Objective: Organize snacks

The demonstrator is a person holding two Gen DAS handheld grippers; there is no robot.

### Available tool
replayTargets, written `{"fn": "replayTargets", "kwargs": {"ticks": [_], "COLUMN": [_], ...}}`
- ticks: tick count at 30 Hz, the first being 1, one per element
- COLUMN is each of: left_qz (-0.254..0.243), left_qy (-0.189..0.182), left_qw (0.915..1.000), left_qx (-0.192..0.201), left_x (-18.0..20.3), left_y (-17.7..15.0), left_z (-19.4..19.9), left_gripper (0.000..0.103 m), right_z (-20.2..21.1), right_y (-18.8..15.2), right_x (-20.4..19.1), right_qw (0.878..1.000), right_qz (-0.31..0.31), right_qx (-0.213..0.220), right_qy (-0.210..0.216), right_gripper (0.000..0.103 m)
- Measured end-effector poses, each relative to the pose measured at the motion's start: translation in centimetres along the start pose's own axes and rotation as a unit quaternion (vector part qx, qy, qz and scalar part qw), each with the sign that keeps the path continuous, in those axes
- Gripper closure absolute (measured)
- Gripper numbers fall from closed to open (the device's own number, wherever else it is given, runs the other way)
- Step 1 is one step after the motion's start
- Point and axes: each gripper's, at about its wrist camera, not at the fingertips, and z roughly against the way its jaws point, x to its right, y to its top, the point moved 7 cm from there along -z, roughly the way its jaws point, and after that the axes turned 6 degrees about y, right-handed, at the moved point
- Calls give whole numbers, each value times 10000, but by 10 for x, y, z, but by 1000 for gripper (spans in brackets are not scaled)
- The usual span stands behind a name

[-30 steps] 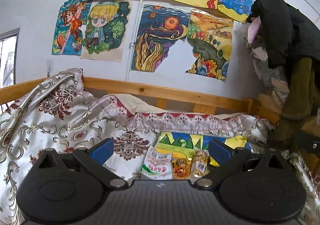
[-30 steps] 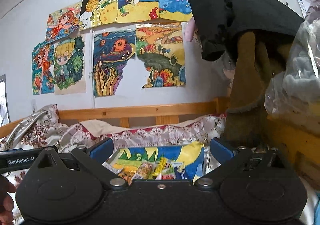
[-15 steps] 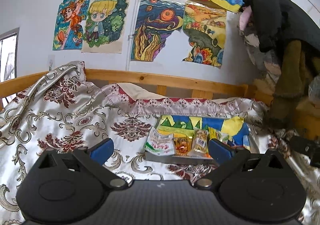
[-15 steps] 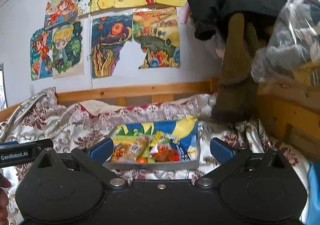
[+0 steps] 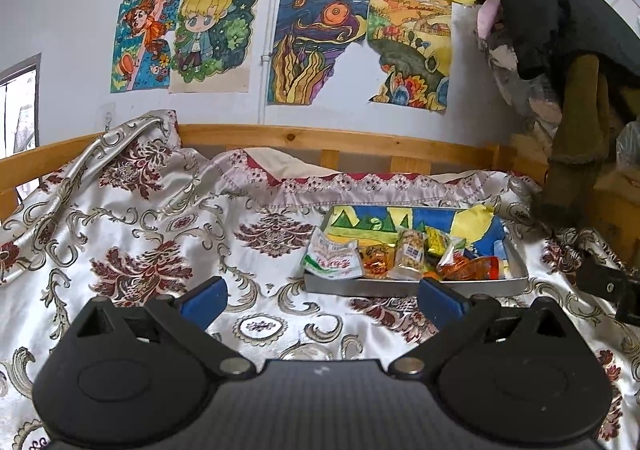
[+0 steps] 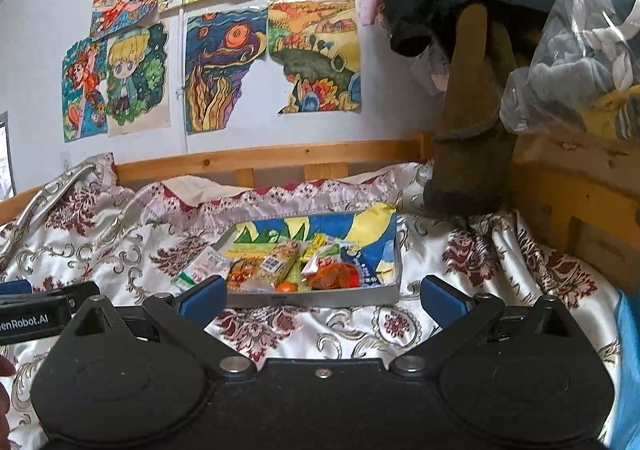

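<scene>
Left wrist view: the left gripper (image 5: 322, 300) is spread wide and empty above the bed (image 5: 160, 250). Ahead to the right, a metal tray (image 5: 412, 285) of snacks (image 5: 408, 256) rests on the cover.

Right wrist view: the right gripper (image 6: 322, 300), also spread and empty, faces the tray (image 6: 320, 298) just ahead.

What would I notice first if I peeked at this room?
Probably the bright drawings taped all over the wall above the bed. Next, the tray heaped with snacks in the middle of the flowery bedspread, with one white packet hanging over its left edge. Both grippers, left and right, sit open in front.
</scene>
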Motion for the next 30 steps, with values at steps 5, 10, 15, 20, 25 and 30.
{"fn": "replayTargets", "kwargs": {"ticks": [5,10,15,20,25,30], "left_qz": [75,130,35,-60,-101,-111], "left_qy": [119,194,216,209,186,179], "left_qw": [9998,9995,9993,9990,9990,9990], "left_qx": [-110,-208,-294,-388,-394,-388], "left_x": [-11,-17,-16,-13,-11,-11], "left_y": [-8,-15,-23,-30,-31,-30], "left_z": [-6,-12,-15,-17,-16,-14], "left_gripper": [0,0,0,0,0,0], "right_z": [-7,-14,-19,-23,-24,-24], "right_y": [-14,-29,-39,-48,-51,-53], "right_x": [-5,-8,-8,-7,-7,-8], "right_qw": [9999,9993,9986,9978,9974,9971], "right_qz": [83,173,136,119,136,173], "right_qx": [-142,-341,-508,-649,-706,-731], "right_qy": [38,51,88,83,102,107], "right_gripper": [1,1,1,1,1,1]}}
